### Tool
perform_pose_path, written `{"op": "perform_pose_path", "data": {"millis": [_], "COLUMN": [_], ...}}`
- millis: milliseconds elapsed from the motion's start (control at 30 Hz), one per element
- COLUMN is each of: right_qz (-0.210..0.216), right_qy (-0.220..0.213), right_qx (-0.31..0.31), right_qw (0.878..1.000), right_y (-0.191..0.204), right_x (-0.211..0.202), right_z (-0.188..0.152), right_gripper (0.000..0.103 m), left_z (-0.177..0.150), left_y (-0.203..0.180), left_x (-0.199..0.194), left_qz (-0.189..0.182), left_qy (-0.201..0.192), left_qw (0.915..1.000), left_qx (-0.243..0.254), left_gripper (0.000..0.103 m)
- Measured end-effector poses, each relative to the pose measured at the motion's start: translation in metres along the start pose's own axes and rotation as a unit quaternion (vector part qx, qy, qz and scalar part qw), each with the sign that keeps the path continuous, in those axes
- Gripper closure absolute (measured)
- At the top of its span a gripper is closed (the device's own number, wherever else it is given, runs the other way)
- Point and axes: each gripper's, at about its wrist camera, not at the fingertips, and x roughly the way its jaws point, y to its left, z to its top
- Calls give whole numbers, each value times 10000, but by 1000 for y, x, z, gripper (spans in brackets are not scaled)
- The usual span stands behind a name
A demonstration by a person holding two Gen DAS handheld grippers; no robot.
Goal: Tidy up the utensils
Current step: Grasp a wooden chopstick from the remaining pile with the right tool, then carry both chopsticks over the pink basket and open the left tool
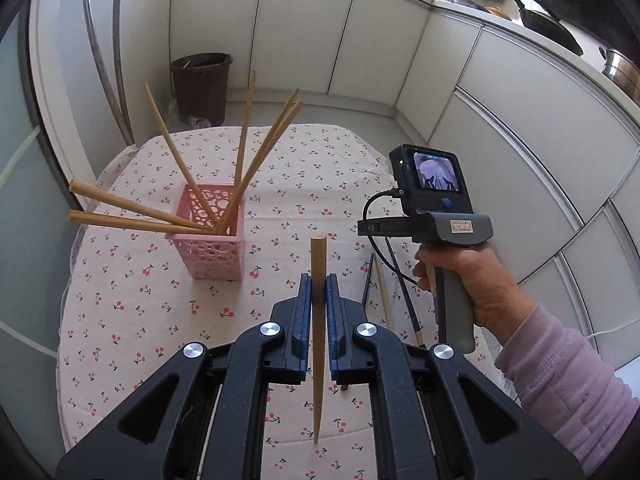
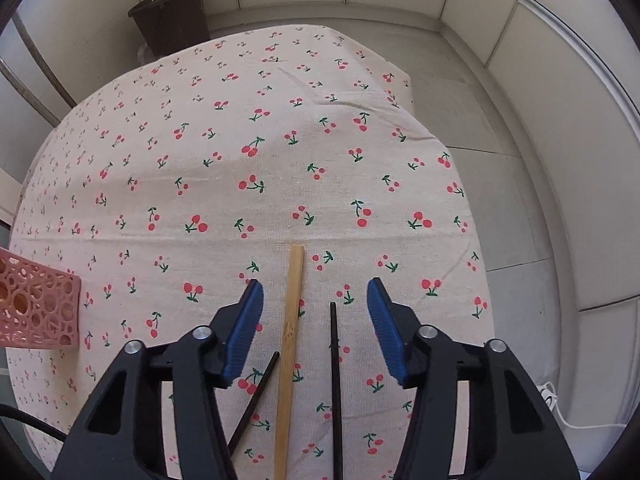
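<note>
You have six light bamboo chopsticks (image 1: 188, 178) fanned upright in a pink perforated plastic basket (image 1: 212, 248). Another bamboo chopstick (image 2: 291, 344) lies flat on the cherry-print desk (image 2: 224, 140) between two thin black chopsticks (image 2: 334, 380).

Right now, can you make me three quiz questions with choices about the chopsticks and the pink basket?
1. Where is the pink basket?
A. on the cherry tablecloth
B. on the floor
C. inside the brown bin

2. How many wooden chopsticks stand in the basket?
A. two
B. six
C. ten

3. What is the left gripper doing?
A. standing wide open
B. clamped on a wooden chopstick
C. holding a black chopstick

Answers:
1 A, the basket sits on the cloth.
2 B, six sticks fan out of it.
3 B, the blue pads press the stick on both sides.
</note>
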Motion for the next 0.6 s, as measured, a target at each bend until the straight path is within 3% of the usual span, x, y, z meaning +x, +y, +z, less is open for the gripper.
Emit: {"op": "perform_pose_path", "data": {"millis": [67,133,233,433,600], "right_qz": [33,62,234,591,677], "right_qy": [33,-145,-203,-377,-960], "right_qx": [-11,-46,-59,184,29], "right_qw": [10000,9999,9995,9974,9931], "right_y": [1,2,4,-4,-8], "right_x": [8,7,8,-10,-74], "right_z": [0,1,3,2,-8], "right_gripper": [70,76,94,95,95], "left_z": [0,0,1,3,5], "left_y": [4,8,10,12,13], "left_x": [-2,-2,-1,1,-13], "left_qz": [14,23,48,52,-17], "left_qy": [-11,12,28,11,-214], "left_qw": [10000,9999,9999,9997,9996], "left_qx": [-58,-106,-158,-219,-192], "left_gripper": [96,96,96,96,96]}}
